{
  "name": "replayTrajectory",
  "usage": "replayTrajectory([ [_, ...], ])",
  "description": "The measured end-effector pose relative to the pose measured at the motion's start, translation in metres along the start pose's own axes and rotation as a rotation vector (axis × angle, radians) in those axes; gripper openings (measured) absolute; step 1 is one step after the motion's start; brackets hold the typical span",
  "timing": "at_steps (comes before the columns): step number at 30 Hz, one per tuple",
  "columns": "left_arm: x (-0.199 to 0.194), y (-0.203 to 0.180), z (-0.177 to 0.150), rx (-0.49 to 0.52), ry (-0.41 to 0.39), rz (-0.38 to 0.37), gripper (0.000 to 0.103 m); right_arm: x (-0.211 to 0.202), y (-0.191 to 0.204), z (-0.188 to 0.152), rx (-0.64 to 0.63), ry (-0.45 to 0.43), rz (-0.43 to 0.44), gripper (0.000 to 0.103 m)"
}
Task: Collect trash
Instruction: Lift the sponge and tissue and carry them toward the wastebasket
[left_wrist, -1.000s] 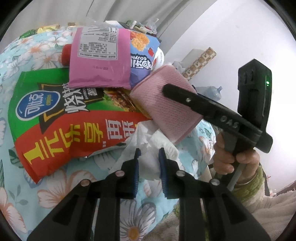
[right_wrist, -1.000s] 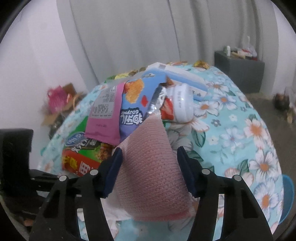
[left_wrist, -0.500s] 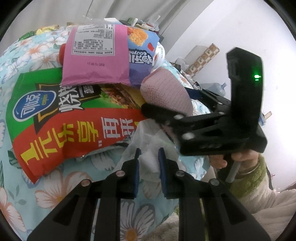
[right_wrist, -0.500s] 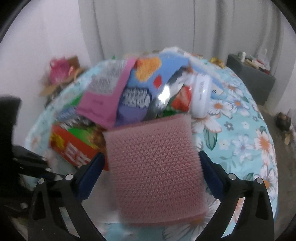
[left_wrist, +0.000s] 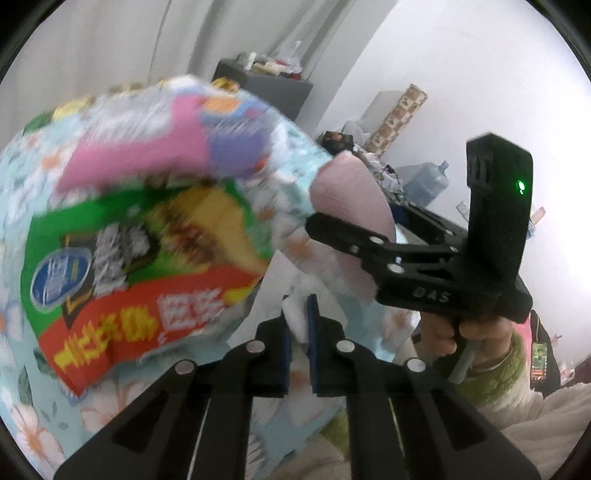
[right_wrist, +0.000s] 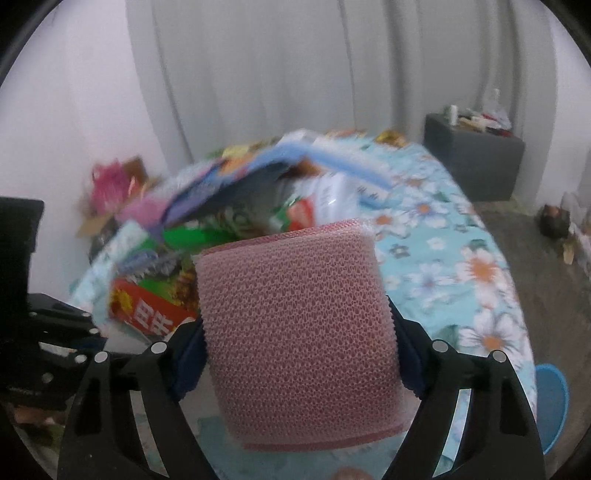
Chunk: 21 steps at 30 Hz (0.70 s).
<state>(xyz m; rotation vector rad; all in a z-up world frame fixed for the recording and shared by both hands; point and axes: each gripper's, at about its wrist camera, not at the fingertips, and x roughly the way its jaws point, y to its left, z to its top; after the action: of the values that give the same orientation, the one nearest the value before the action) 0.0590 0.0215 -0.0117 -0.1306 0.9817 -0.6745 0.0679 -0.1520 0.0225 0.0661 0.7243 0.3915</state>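
Trash: a heap of snack wrappers lies on the table (right_wrist: 461, 236) under its floral cloth; the big green-and-red bag (left_wrist: 140, 280) sits at the near edge, with a pink packet (left_wrist: 147, 162) and a blue packet (left_wrist: 236, 147) stacked behind it (all blurred in your left view)
Tissue: a crumpled white tissue (left_wrist: 297, 317) sits at the near edge of the table, just right of the green-and-red bag
Left gripper: your left gripper (left_wrist: 298, 325) has just been closing; its blue pads now pinch the tissue, with only a sliver of white between them
Pink pad: a pink mesh scouring pad (right_wrist: 299, 325) fills the middle of your right view, held up in front of the heap
Right gripper: your right gripper (right_wrist: 299, 350) has just narrowed a little; its jaws stand wide, and each pad presses a side edge of the pink mesh pad, so it is clamped
Your hand: the right hand (left_wrist: 465, 332) wraps the gripper's handle (green sleeve at the wrist); a green light glows on its housing
Background: pale curtain (right_wrist: 295, 74); a dark cabinet (right_wrist: 476, 162) past the table's far right corner
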Motion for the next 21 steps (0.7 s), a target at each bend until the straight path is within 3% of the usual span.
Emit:
replayTrajectory([
  [5,0.013,-0.034,0.031,0.086,-0.014,-0.036,0.007,-0.042,-0.042,0.000,0.134,-0.100,-0.001,0.078],
  [12,0.069,-0.098,0.079,0.201,0.017,-0.147,0.007,-0.091,-0.125,-0.021,0.394,-0.184,-0.034,0.079],
  [16,0.108,-0.139,0.102,0.288,0.049,-0.202,0.007,-0.115,-0.178,-0.046,0.550,-0.209,-0.131,0.078],
  [21,0.160,-0.172,0.135,0.305,0.122,-0.282,0.007,-0.141,-0.240,-0.083,0.748,-0.260,-0.223,0.079],
])
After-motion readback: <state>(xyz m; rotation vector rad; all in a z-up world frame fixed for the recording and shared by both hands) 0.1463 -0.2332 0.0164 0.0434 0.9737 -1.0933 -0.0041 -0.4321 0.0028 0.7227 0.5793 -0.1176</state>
